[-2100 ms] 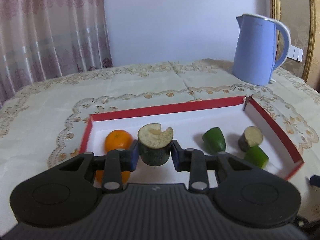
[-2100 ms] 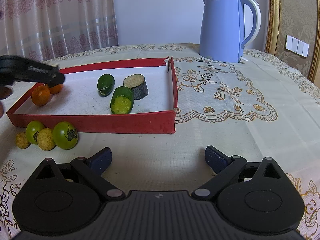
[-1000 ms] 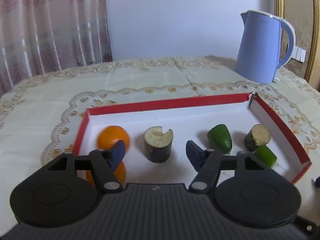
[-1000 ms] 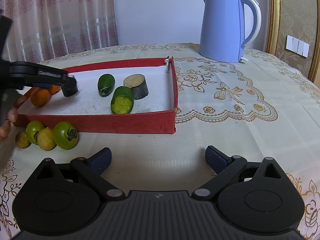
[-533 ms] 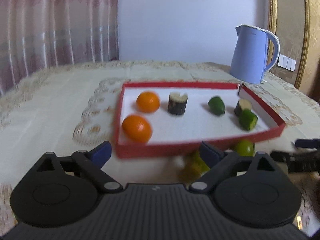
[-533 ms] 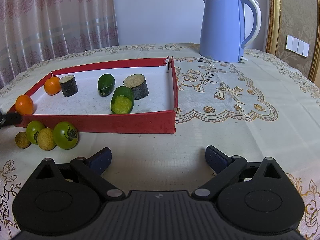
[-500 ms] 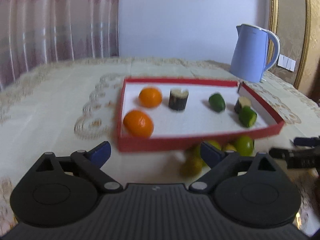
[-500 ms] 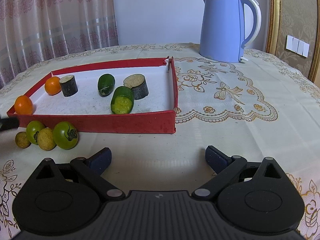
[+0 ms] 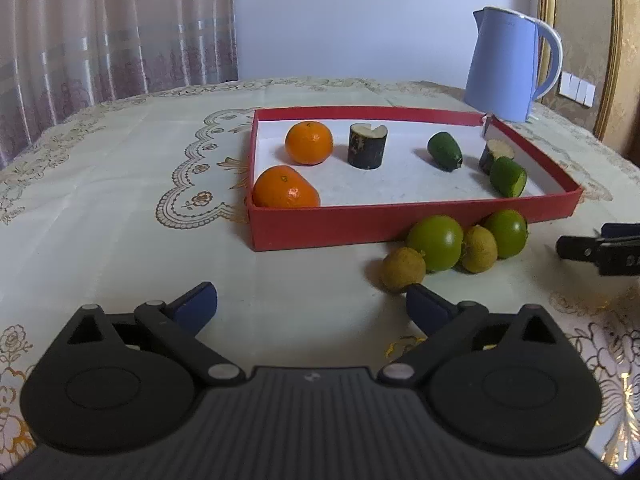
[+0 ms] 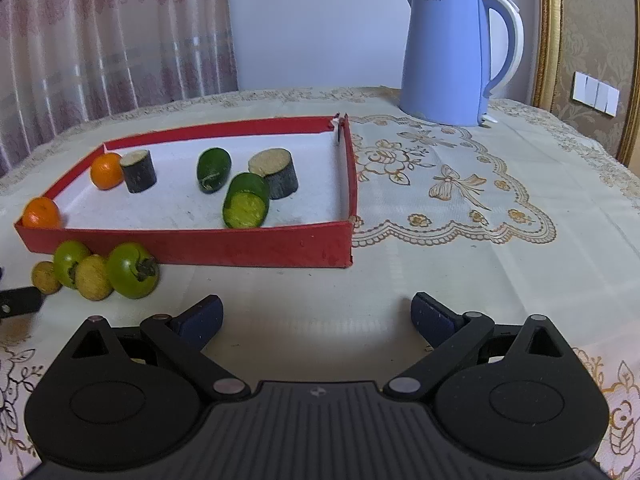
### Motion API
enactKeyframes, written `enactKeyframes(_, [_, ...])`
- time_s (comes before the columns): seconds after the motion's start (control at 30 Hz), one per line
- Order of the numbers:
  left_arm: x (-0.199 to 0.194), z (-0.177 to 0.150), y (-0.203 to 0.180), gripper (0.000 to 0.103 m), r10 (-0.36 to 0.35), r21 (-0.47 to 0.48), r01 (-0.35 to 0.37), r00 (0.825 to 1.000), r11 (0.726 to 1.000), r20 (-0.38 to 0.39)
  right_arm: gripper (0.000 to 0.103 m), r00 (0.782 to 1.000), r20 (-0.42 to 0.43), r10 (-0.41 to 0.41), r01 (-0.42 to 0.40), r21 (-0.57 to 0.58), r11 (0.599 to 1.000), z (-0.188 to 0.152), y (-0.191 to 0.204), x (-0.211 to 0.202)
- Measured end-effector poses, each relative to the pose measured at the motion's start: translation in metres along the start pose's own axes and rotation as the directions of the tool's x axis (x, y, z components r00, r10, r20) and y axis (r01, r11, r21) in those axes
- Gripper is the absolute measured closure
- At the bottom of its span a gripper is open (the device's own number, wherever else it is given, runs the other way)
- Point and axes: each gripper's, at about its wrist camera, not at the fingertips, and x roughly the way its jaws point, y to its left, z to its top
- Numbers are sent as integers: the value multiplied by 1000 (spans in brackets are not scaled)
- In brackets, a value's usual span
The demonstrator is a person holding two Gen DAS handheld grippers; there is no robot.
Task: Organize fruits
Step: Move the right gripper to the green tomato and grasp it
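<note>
A red tray [image 9: 412, 222] [image 10: 224, 246] holds two oranges [image 9: 286, 188] [image 10: 106, 171], a dark cut stub [image 9: 367, 146] [image 10: 138, 171], a green piece [image 9: 445, 151] [image 10: 214, 164], a second stub [image 10: 276, 172] and a cut green piece [image 9: 509, 171] [image 10: 245, 200]. Two green tomatoes [image 9: 436, 242] [image 10: 132, 270] and two small yellowish fruits [image 9: 403, 270] [image 10: 94, 278] lie on the cloth in front of the tray. My left gripper [image 9: 312, 300] is open and empty, short of these fruits. My right gripper [image 10: 316, 314] is open and empty over bare cloth.
A blue kettle [image 9: 510, 66] [image 10: 454, 54] stands behind the tray's right end. A patterned tablecloth [image 9: 120, 184] covers the table. Curtains hang at the back left. The right gripper's finger [image 9: 600, 248] shows at the left view's right edge.
My left gripper let go of the dark stub in the tray, opened and drew back out of the tray to the near side. The right gripper has not moved.
</note>
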Motion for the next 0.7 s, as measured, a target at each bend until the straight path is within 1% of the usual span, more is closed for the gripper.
enactKeyframes(0.1, [2,0,-2,0,18,12,-18,1000,1000,-2,2,1000,9,24,-24,-9,1000,-1,1,-2])
enactKeyframes(0.23, [3,-1,0,0,8,0,-8,1000,1000,-9,2,999,31,44,-43,-17,999,-1,4,-6])
enactKeyframes(0.37, [3,0,0,0,9,2,-9,1000,1000,-10,3,994,36,105,-106,30,994,-1,7,-8])
enactKeyframes(0.47, [3,0,0,0,9,1,-9,1000,1000,-10,4,989,28,147,-148,17,989,-1,19,-8])
enactKeyframes(0.6, [3,0,0,0,9,1,-9,1000,1000,-10,22,983,54,175,-172,-48,984,2,41,-12])
enactKeyframes(0.63, [3,0,0,0,9,1,-9,1000,1000,-10,25,983,58,176,-173,-65,983,3,46,-12])
enactKeyframes(0.67, [3,0,0,0,9,1,-9,1000,1000,-10,31,983,59,176,-171,-78,982,5,50,-10])
enactKeyframes(0.7, [3,0,0,0,9,1,-9,1000,1000,-9,32,983,59,176,-171,-88,981,6,53,-8])
